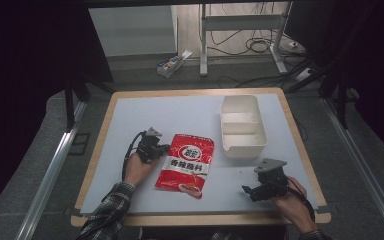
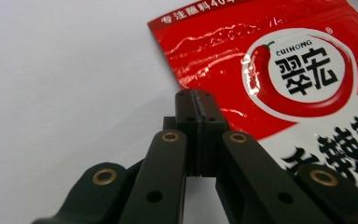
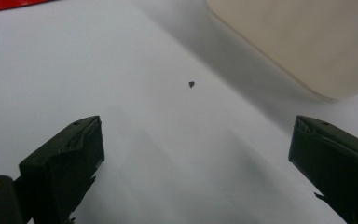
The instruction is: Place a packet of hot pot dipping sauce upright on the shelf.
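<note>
Well, the left gripper [image 1: 164, 148], jaws pressed together, seemingly touches the red sachet [image 1: 186, 164] at its nine o'clock edge; the right gripper [image 1: 246, 189] gapes wide at the white box's [image 1: 242, 125] six o'clock.

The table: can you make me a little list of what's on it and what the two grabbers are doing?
table: pale top, wooden rim
packet: red sauce packet lying flat, near the middle
box: cream box with two compartments, looks empty
left gripper: jaws shut, at the packet's edge, gripping nothing
right gripper: jaws open, holding nothing
</note>
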The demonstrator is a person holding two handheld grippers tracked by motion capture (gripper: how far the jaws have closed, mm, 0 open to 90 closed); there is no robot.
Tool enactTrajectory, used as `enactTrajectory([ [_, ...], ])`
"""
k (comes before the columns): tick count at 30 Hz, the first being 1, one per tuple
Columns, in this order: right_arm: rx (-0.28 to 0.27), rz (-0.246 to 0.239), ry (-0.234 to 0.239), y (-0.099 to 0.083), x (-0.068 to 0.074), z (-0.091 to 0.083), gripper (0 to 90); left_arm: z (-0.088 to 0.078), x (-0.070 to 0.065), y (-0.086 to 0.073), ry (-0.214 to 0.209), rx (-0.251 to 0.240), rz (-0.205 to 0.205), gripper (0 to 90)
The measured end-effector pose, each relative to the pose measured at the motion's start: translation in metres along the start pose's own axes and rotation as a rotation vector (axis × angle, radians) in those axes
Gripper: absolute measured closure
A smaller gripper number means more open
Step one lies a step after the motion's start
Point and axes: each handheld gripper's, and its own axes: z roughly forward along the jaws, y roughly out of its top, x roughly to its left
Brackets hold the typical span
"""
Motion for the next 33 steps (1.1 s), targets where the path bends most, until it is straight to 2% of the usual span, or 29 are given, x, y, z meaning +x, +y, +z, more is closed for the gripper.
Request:
enactTrajectory([
  [9, -0.001, -0.004, -0.001, 0.000, 0.000, 0.000, 3.0, 0.001, -0.008, 0.001, -0.054, 0.012, 0.016, 90.0],
  [10, -0.001, -0.004, -0.001, 0.000, 0.000, 0.000, 3.0, 0.002, -0.007, 0.001, -0.165, 0.028, 0.002, 90.0],
  [11, -0.002, -0.004, -0.001, 0.000, 0.000, 0.000, 3.0, 0.004, -0.010, 0.000, -0.197, 0.025, -0.004, 90.0],
  [12, -0.002, -0.005, -0.001, 0.000, 0.000, -0.001, 3.0, 0.005, -0.018, 0.001, -0.188, 0.028, 0.022, 90.0],
  [14, -0.002, -0.005, -0.002, 0.000, 0.000, -0.001, 3.0, 0.004, -0.035, 0.006, -0.126, 0.058, 0.122, 90.0],
  [17, -0.004, -0.006, -0.005, 0.000, 0.000, -0.002, 3.0, 0.003, -0.042, 0.007, -0.109, 0.067, 0.160, 90.0],
  [19, -0.007, -0.008, -0.007, 0.000, 0.000, -0.003, 3.0, 0.000, -0.037, 0.005, -0.088, 0.054, 0.132, 90.0],
  [21, -0.007, -0.008, -0.007, 0.000, 0.000, -0.003, 3.0, -0.005, -0.026, 0.002, -0.067, 0.047, 0.096, 90.0],
  [22, -0.008, -0.008, -0.007, 0.000, 0.000, -0.003, 3.0, -0.009, -0.022, -0.001, -0.062, 0.041, 0.065, 90.0],
  [24, -0.008, -0.007, -0.006, 0.000, 0.001, -0.003, 3.0, -0.014, -0.015, -0.007, -0.050, 0.039, 0.041, 90.0],
  [26, -0.008, -0.008, -0.005, 0.000, 0.001, -0.003, 3.0, -0.018, -0.011, -0.012, -0.027, 0.051, 0.034, 90.0],
  [30, -0.004, -0.011, -0.004, 0.000, 0.001, -0.003, 3.0, -0.021, -0.012, -0.018, -0.080, 0.058, 0.006, 90.0],
  [33, -0.004, -0.011, -0.003, 0.000, 0.002, -0.003, 3.0, -0.020, -0.014, -0.018, -0.074, 0.051, 0.002, 90.0],
])
